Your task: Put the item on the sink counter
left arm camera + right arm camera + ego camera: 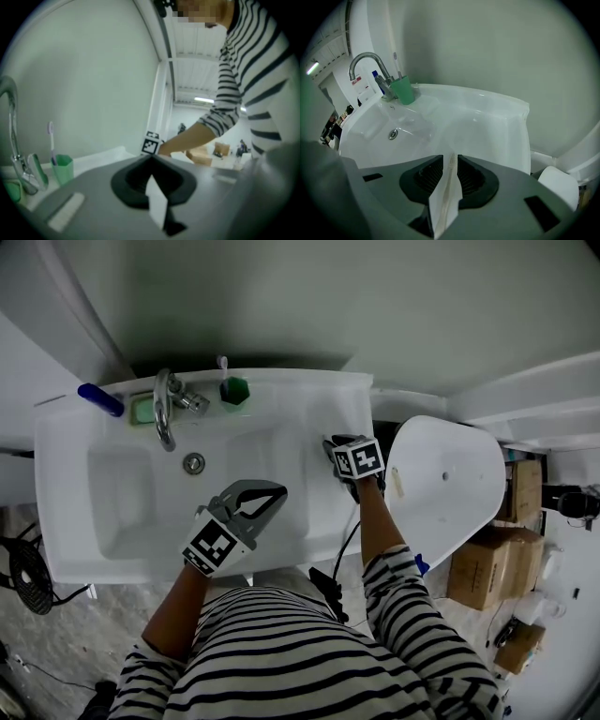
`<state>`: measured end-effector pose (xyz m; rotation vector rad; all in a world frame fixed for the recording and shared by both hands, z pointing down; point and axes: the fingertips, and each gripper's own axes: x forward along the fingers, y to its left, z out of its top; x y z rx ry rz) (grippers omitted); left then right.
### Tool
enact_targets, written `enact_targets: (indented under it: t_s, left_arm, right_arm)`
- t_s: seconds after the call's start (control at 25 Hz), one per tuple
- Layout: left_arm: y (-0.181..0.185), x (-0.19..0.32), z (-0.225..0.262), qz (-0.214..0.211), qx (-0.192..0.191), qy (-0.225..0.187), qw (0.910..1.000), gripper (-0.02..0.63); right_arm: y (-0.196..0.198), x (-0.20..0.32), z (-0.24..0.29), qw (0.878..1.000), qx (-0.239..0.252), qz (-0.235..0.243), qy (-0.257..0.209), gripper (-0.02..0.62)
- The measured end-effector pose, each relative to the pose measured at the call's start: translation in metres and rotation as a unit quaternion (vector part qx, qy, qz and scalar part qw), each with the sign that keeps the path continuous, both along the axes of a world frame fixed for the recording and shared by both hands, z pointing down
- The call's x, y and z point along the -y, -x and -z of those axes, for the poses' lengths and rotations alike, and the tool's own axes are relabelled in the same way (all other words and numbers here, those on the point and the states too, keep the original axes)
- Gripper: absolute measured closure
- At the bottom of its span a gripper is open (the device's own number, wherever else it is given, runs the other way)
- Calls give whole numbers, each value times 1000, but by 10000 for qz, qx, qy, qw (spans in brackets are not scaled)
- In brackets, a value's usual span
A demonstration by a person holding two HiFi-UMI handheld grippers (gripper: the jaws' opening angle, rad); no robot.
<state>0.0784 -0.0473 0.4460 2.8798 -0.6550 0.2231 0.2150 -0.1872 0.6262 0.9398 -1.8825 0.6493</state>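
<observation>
Hold the packet [446, 197] clamped in the right gripper [336, 448]; lower it flat onto the sink's [339, 409] right ledge. Left gripper [277, 493] idle, jaws together.

Back-left of the worktop [319, 399] is crowded: a blue item [100, 399], a green block [142, 410], the tap [164, 413] arching over the basin [122, 493]. Next comes the green cup [234, 390] with a toothbrush [223, 363] sticking up. Right of that cup it's wide open, a bare flat strip running to the right edge. The right tool [335, 446] hangs at that edge, with the toilet [450, 474] close on its outer side. The left tool [277, 492] sits over the basin's front, well apart from the tap. The wall stands tight behind.
</observation>
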Motion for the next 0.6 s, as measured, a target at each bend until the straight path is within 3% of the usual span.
enact_targets:
  t_s: [0.6]
  left_arm:
    - [-6, 7, -6, 37, 7, 62, 10000, 601]
  right_arm:
    - [0, 0, -21, 9984, -227, 210, 470, 517]
